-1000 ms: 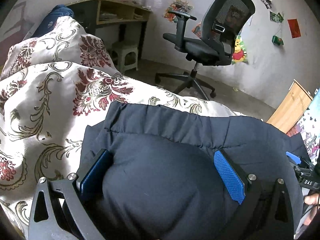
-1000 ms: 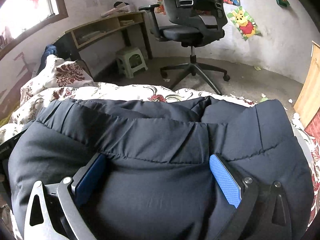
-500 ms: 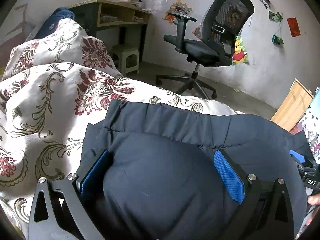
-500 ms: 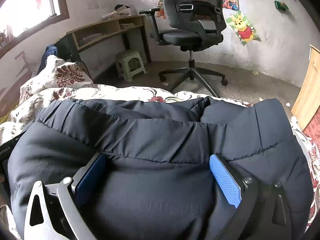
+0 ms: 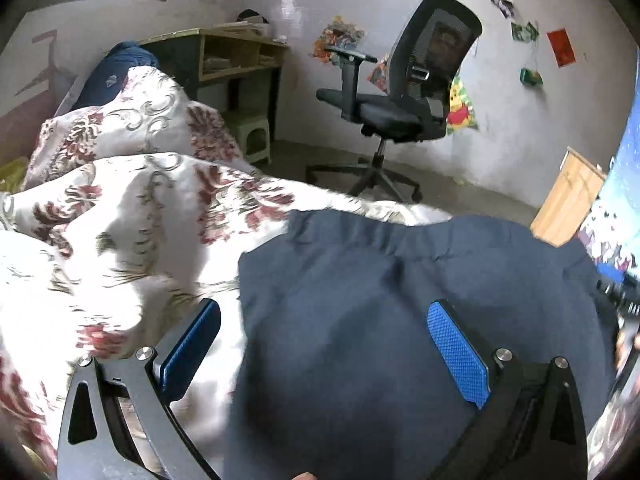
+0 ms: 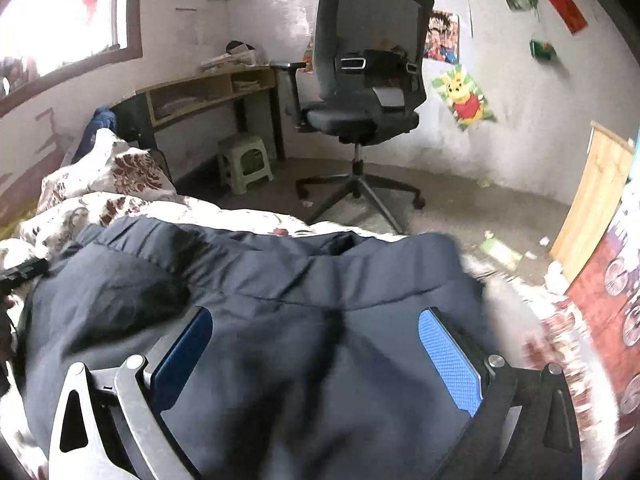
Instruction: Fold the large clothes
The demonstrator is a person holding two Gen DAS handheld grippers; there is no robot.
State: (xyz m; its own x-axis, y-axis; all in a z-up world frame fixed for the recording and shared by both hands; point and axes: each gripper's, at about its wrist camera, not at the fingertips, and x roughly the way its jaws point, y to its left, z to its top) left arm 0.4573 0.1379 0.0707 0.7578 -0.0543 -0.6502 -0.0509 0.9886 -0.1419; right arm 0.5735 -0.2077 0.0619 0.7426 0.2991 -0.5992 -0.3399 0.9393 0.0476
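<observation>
A: Where was the jacket?
B: Spread on the floral quilt, its gathered hem toward the office chair.

A: And the left gripper?
B: Jaws stood wide apart; the jacket's edge ran between its fingers, nothing clamped.

A: The right gripper?
B: Also spread wide, over the jacket, with dark fabric between the blue pads.

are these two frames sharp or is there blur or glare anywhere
Left wrist view: the floral quilt is smeared and blown out white near the left gripper; the navy jacket looks soft. Right wrist view: the jacket's right edge and the floor litter streak with motion; the window glares.
</observation>
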